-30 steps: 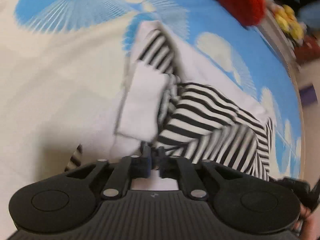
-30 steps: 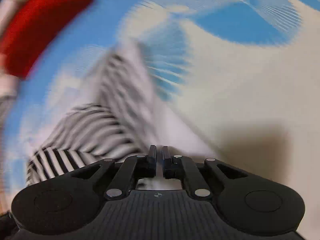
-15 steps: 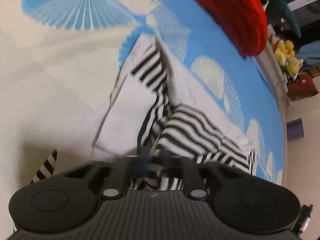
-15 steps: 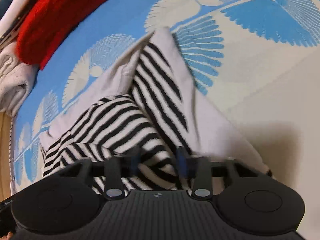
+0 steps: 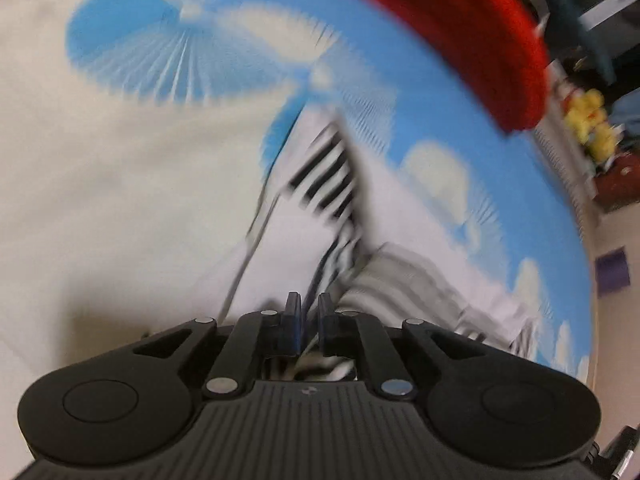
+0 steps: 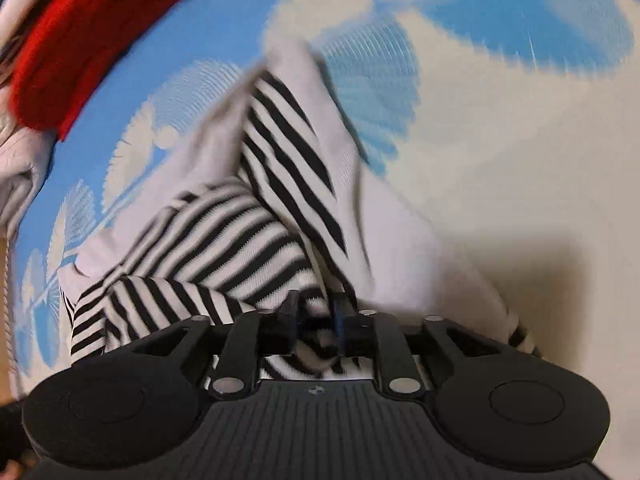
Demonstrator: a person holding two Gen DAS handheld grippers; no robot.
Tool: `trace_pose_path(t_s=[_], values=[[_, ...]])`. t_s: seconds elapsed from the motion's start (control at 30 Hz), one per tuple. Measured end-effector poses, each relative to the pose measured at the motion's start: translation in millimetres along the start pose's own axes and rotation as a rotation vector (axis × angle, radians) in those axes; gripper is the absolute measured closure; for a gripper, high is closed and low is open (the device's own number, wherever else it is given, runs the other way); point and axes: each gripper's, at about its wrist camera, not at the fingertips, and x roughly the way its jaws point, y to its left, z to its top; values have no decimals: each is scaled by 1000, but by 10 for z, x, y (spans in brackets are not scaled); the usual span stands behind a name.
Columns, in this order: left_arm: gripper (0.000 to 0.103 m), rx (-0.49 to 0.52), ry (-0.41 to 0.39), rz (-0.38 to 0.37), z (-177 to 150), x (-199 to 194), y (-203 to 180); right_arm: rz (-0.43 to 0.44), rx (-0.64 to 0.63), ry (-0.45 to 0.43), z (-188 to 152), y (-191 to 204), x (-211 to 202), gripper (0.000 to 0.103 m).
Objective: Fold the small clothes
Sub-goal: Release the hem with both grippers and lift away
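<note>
Since a half-second ago, right claw (image 6: 314, 318) narrowed onto striped top (image 6: 256, 236), left claw (image 5: 309, 320) nearly clenched over its hem; both should grip one layer, lift evenly.

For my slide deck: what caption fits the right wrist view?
Right tool closing on a black-and-white striped garment lying on a blue-and-cream patterned cloth, red knit item beyond.

Left tool (image 5: 309, 322) has its fingers nearly together; right tool (image 6: 315, 326) has its fingers slightly farther apart.
</note>
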Motion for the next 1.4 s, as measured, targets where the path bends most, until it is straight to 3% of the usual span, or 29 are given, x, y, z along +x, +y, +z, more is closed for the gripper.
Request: trace_pose_path(t_s=[0.03, 0.1, 0.17, 0.23, 0.27, 0.33, 0.4, 0.5, 0.63, 0.73, 0.8, 0.93, 1.1, 1.2, 1.4], values=[[96, 35, -63, -15, 2, -100, -66, -23, -14, -59, 16, 25, -84, 70], [96, 86, -111, -90, -3, -202, -181, -21, -53, -162, 28, 80, -254, 64], [96, 112, -45, -210, -25, -142, -279, 47, -89, -209, 27, 125, -338, 64], [93, 130, 46, -242, -109, -17, -340, 163, -95, -166, -3, 146, -286, 64], [93, 141, 86, -215, -153, 64, -358, 217, -80, -112, -20, 153, -204, 64], [93, 177, 170, -69, -234, 282, -347, 272, -35, 25, -61, 123, 13, 62], [101, 188, 206, 97, -278, 443, -231, 180, -17, 158, -142, 70, 248, 61], [100, 147, 181, 73, -238, 391, -189, 137, -18, 181, -187, 49, 302, 62], [96, 210, 63, 0, -194, 172, -352, 182, -62, 94, -150, 121, 124, 59], [96, 170, 151, 92, -263, 339, -246, 102, -56, 131, -176, 32, 224, 59], [98, 159, 192, 110, -318, 387, -175, 102, -26, 142, -151, -24, 247, 60], [97, 314, 89, 73, -353, 74, -374, 126, -61, 49, -172, 49, 37, 59], [97, 322, -34, -34, -374, -376, -370, 156, -143, -110, -199, 67, -445, 59], [97, 358, -119, -52, -423, -678, -373, 170, -206, -216, -293, 65, -769, 59], [97, 386, -90, -72, -661, -1319, -147, 179, -192, -329, -566, -215, -1511, 59]])
